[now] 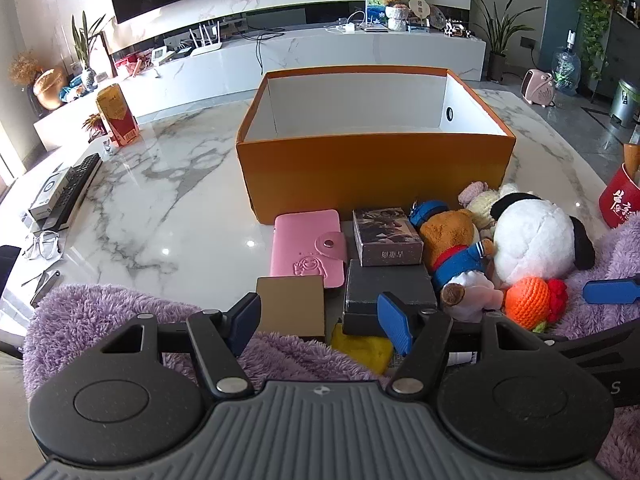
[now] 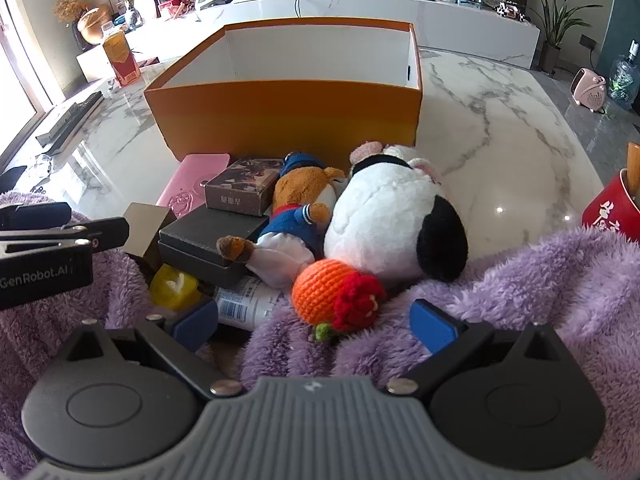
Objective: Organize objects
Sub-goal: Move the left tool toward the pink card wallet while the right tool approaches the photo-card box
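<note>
An empty orange box with a white inside stands on the marble table. In front of it lie a pink wallet, a brown printed box, a black box, a tan card, a bear in a blue sailor suit, a white and black plush and an orange crochet toy. My left gripper hangs open just before the tan card and black box. My right gripper is open around the near side of the crochet toy, without touching it.
A purple fluffy blanket lies under the near objects. A yellow item and a white labelled bottle lie low in the pile. A red mug stands at right; remotes, glasses and a red-yellow carton at left.
</note>
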Demonstrator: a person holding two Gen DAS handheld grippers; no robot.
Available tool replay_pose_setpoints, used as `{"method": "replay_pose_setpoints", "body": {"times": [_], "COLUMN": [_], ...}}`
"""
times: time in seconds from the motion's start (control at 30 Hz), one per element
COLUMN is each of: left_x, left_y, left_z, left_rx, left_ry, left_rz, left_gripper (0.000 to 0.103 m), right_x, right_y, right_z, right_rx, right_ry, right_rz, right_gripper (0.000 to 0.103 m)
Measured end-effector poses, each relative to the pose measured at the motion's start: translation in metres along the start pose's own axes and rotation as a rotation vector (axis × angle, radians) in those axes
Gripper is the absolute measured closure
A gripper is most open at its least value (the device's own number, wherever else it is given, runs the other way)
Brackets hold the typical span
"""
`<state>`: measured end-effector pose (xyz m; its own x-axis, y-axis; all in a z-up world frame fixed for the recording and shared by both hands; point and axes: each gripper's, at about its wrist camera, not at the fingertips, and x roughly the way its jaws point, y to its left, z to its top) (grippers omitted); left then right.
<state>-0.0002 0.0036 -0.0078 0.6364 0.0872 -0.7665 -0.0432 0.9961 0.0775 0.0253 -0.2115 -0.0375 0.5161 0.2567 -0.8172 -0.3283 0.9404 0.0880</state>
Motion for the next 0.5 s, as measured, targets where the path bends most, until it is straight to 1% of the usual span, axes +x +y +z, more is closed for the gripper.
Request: {"method": "replay_pose_setpoints", "body": {"times": [0.1, 0.17, 0.3, 0.33, 0.37, 0.43, 0.5], "left_x": [0.003, 0.004, 0.008, 0.009, 0.011, 0.013, 0.016], "left_y": [-0.002, -0.004, -0.011, -0.013, -0.015, -0.017, -0.017], "left_z": [0.001, 0.002, 0.008, 0.01, 0.011, 0.014, 0.015], "left_rx": [-0.001, 0.003, 0.023, 0.027, 0.033, 0.049, 0.055], "left_ry": [0.01, 0.017, 0.039, 0.043, 0.046, 0.053, 0.064], "left_rz": [-0.049, -0.08, -0.155, -0.175, -0.188, -0.193, -0.184], "left_gripper": [0.032, 0.039, 0.051, 0.055, 0.057, 0.066, 0.071], "right_x": [0.001, 0.0, -0.002, -0.002, -0.002, -0.001, -0.001], "right_y": [-0.003, -0.005, -0.013, -0.015, -0.017, -0.017, -0.013], "right_z": [0.001, 0.002, 0.007, 0.008, 0.009, 0.013, 0.015], "right_rx": [0.01, 0.018, 0.048, 0.053, 0.058, 0.062, 0.046], "right_ry": [0.0, -0.002, -0.009, -0.009, -0.009, -0.005, -0.013], "right_rz": [-0.001, -0.006, -0.028, -0.032, -0.035, -0.025, -0.008], "right_gripper": [0.003, 0.007, 0.023, 0.028, 0.029, 0.034, 0.04]}}
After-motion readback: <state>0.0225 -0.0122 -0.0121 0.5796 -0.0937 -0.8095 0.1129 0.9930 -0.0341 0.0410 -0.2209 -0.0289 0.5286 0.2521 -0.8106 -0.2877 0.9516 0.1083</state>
